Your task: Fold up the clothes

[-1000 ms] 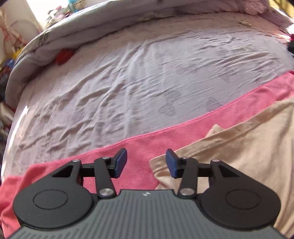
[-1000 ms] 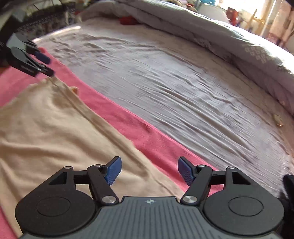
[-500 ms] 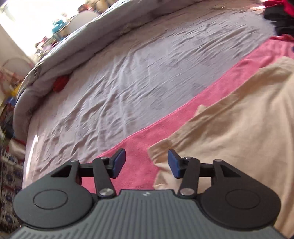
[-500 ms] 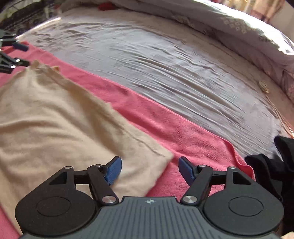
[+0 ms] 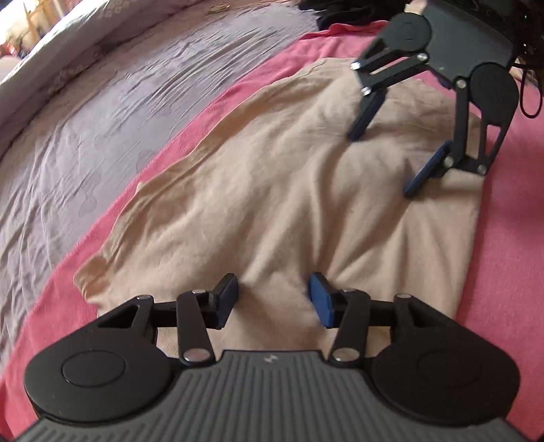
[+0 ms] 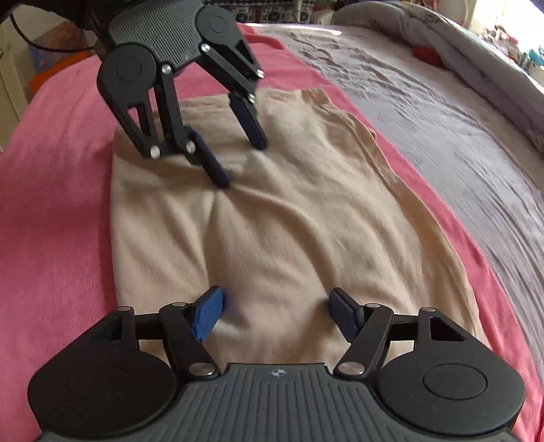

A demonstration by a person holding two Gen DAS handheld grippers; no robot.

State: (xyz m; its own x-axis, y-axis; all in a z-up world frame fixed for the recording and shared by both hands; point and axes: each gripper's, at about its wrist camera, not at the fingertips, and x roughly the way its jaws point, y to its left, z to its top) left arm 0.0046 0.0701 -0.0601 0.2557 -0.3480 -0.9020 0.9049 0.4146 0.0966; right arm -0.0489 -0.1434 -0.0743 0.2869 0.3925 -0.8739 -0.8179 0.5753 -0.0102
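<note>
Beige garment (image 5: 272,190) lies spread and wrinkled on a pink blanket (image 5: 510,272) over the bed's grey sheet (image 5: 85,136). Left gripper (image 5: 273,299) and right gripper (image 6: 275,314) face each other above the cloth, jaws released, tips at the fabric, nothing grasped.

Your left hand-held gripper (image 5: 273,299) body hides the near end of the beige garment (image 5: 278,190). The dark clothes (image 5: 343,15) at the top edge are cut off and unreadable. The small red thing (image 6: 426,54) by the quilt is too blurred to name.
</note>
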